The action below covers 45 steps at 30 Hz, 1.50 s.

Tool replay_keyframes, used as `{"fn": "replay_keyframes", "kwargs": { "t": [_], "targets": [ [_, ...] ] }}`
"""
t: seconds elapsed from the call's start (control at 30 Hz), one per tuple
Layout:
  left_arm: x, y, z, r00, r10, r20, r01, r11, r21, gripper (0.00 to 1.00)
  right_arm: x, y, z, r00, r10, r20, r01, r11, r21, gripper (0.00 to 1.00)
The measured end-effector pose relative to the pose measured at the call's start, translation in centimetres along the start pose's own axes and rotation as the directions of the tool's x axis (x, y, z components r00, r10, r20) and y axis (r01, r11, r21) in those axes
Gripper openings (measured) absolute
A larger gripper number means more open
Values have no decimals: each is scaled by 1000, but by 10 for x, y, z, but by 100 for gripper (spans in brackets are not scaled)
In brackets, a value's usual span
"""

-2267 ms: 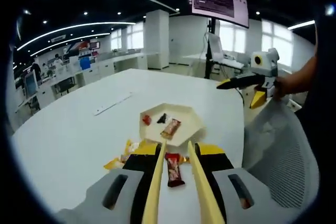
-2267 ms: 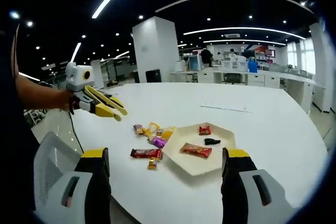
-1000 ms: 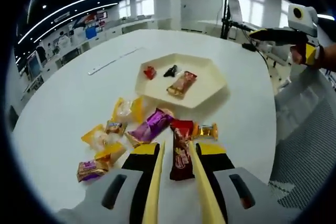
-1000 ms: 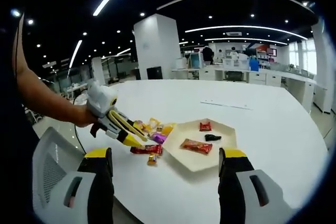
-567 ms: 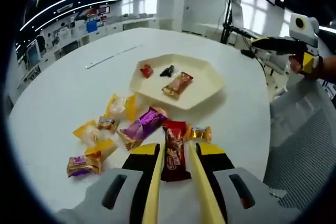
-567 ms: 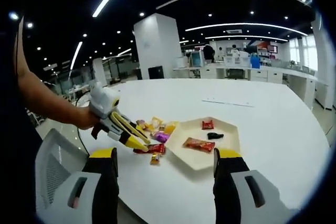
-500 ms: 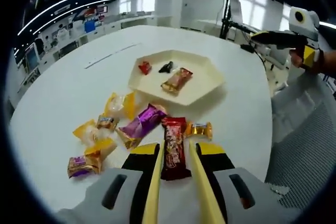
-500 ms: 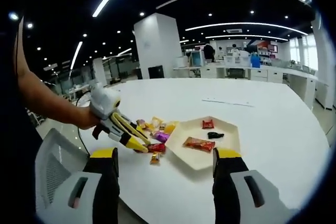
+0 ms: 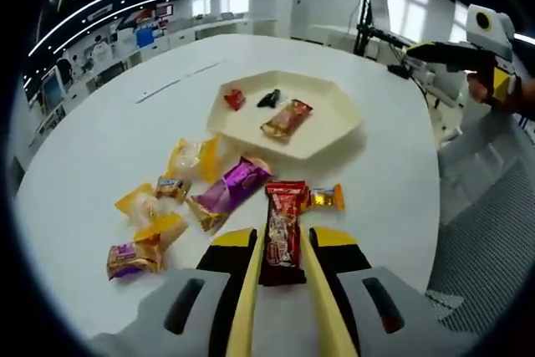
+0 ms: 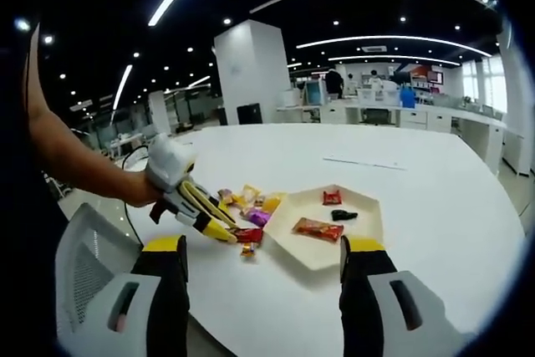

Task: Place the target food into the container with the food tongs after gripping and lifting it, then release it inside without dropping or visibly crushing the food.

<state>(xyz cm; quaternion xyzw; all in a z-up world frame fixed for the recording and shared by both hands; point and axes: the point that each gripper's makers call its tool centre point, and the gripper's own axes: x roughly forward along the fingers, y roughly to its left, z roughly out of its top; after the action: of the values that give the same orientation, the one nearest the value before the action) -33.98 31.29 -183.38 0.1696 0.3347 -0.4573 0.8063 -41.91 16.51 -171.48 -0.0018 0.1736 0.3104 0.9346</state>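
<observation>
The left gripper (image 9: 280, 269) has its yellow tongs pressed on the red candy bar (image 9: 284, 232) on the table (image 9: 92, 156). The tray (image 9: 334, 119) waits at 12 o'clock. The right gripper (image 10: 263, 290) stays wide apart, out of the way.

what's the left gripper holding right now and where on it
The left gripper has the red candy bar between its yellow jaws, which flank the bar's near end; a firm clamp cannot be told. The right gripper is open, holding nothing.
</observation>
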Motion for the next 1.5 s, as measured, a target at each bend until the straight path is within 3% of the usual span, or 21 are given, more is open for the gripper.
{"fn": "replay_keyframes", "kwargs": {
  "t": [0.27,0.37,0.53,0.87,1.5],
  "targets": [
    [1,-2,-1,1000,-14,-10,14,999,47,22,0,1,0,1000,0,-3,0,1000,-4,73],
    [1,-1,-1,1000,-5,-12,6,1000,17,20,0,1,0,1000,-2,-2,2,1000,-2,72],
    [1,0,-1,1000,-6,-11,6,999,43,19,-1,0,0,1000,-5,0,5,1000,0,72],
    [-3,3,0,1000,0,-15,1,1000,21,19,-1,0,0,1000,-5,0,5,1000,-2,71],
    [-32,10,26,996,-87,-7,88,995,49,19,-1,0,0,1000,-6,1,6,1000,-4,72]
  ]
}}
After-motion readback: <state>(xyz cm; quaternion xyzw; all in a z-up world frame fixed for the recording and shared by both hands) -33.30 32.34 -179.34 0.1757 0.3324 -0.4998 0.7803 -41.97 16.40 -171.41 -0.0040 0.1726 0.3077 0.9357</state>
